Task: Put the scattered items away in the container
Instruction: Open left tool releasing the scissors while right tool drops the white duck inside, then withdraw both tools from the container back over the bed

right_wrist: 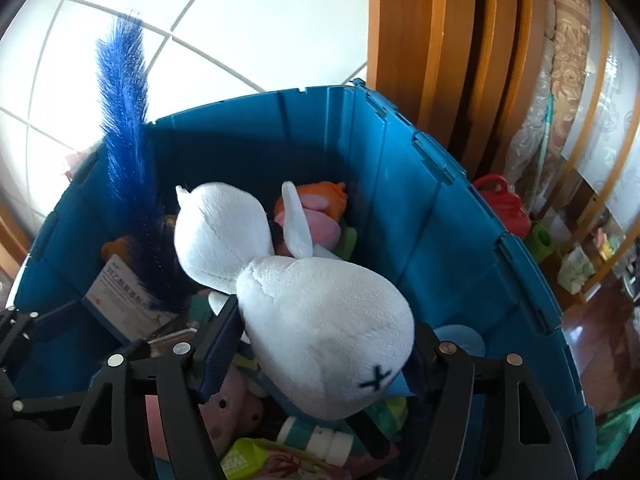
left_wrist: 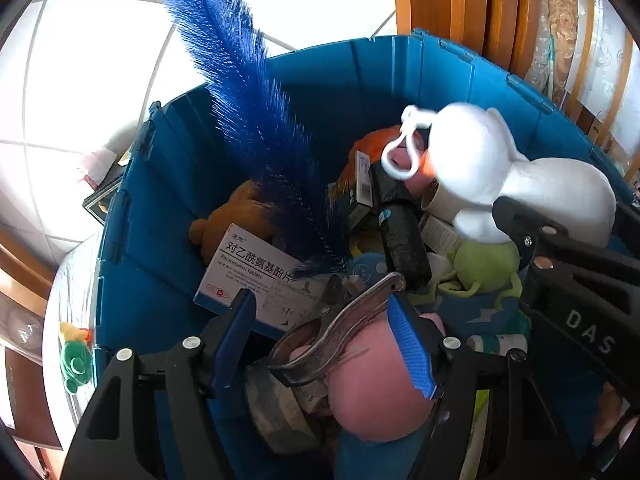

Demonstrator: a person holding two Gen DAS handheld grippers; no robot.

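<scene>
Right claw (right_wrist: 324, 344) clamps white plush (right_wrist: 320, 320) above blue bin (right_wrist: 440, 216); left claw (left_wrist: 328, 344) gapes wide.

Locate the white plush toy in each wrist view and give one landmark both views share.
Left wrist view: the white plush toy is at right of centre, above the blue bin, clamped by the right tool.
Right wrist view: it fills the centre, between the tool's fingers.
Shared landmark: the blue feather standing in the bin.
</scene>
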